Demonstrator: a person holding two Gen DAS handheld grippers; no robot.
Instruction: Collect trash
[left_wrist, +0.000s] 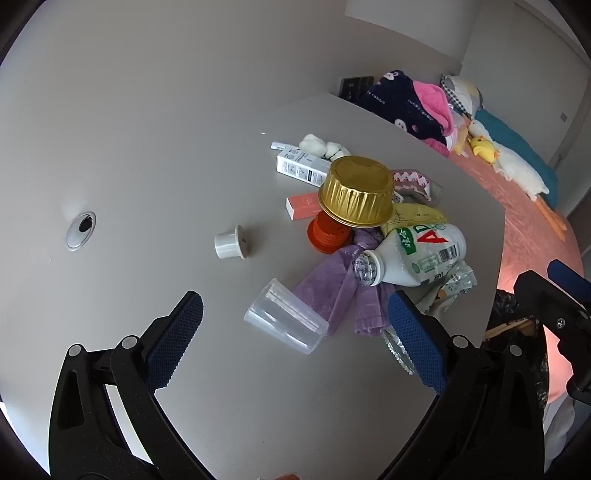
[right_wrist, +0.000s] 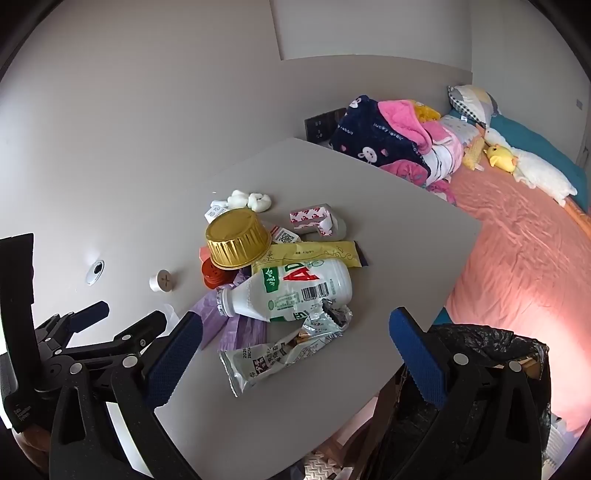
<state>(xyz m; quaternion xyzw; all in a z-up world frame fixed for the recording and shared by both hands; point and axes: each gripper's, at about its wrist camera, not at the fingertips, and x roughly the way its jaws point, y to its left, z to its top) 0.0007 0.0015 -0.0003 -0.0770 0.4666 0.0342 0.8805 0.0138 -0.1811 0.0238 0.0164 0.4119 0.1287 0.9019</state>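
Observation:
A heap of trash lies on the grey table (left_wrist: 155, 155): a white AD bottle (left_wrist: 413, 254) on its side, a gold foil cup (left_wrist: 356, 190) upside down on a red lid (left_wrist: 327, 236), a purple bag (left_wrist: 343, 291), a clear plastic cup (left_wrist: 286, 321) on its side, a silver snack wrapper (right_wrist: 284, 347). My left gripper (left_wrist: 295, 339) is open and empty, its jaws either side of the clear cup. My right gripper (right_wrist: 295, 354) is open and empty above the silver wrapper. The bottle (right_wrist: 291, 291) and the gold cup (right_wrist: 238, 238) also show in the right wrist view.
A white cap (left_wrist: 231, 242), white and pink boxes (left_wrist: 301, 168), cotton balls (left_wrist: 321, 146) and a yellow wrapper (right_wrist: 314, 254) also lie on the table. A bin with a black bag (right_wrist: 491, 347) stands at the table's right edge. A bed (right_wrist: 517, 251) with blankets lies beyond.

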